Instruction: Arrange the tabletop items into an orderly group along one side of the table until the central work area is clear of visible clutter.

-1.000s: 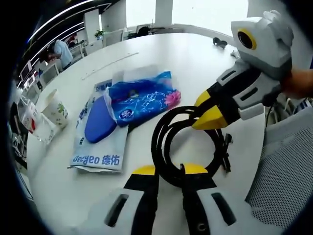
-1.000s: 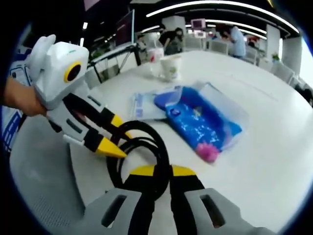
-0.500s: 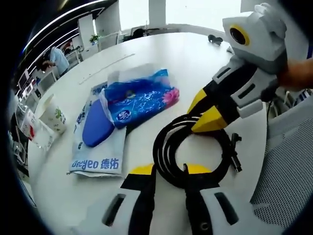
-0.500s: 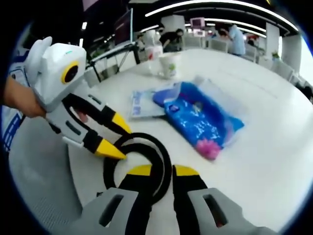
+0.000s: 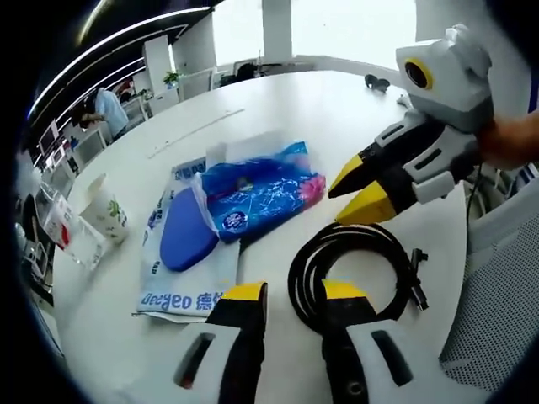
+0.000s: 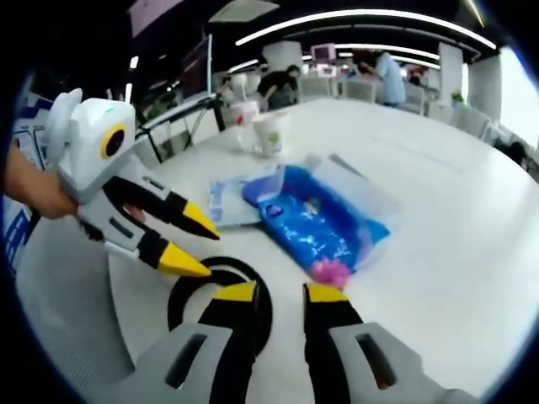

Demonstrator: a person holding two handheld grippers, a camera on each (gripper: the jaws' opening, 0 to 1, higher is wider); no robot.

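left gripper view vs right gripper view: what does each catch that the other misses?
Left gripper view alone: the black cable's plug end lying beside the coil, the printed white Deeyeo pack under a dark blue pad, and the right gripper, jaws apart.

Right gripper view alone: the left gripper, jaws apart, and a wall monitor.

Both: the coiled black cable, the blue patterned bag, the paper cup, the white table.
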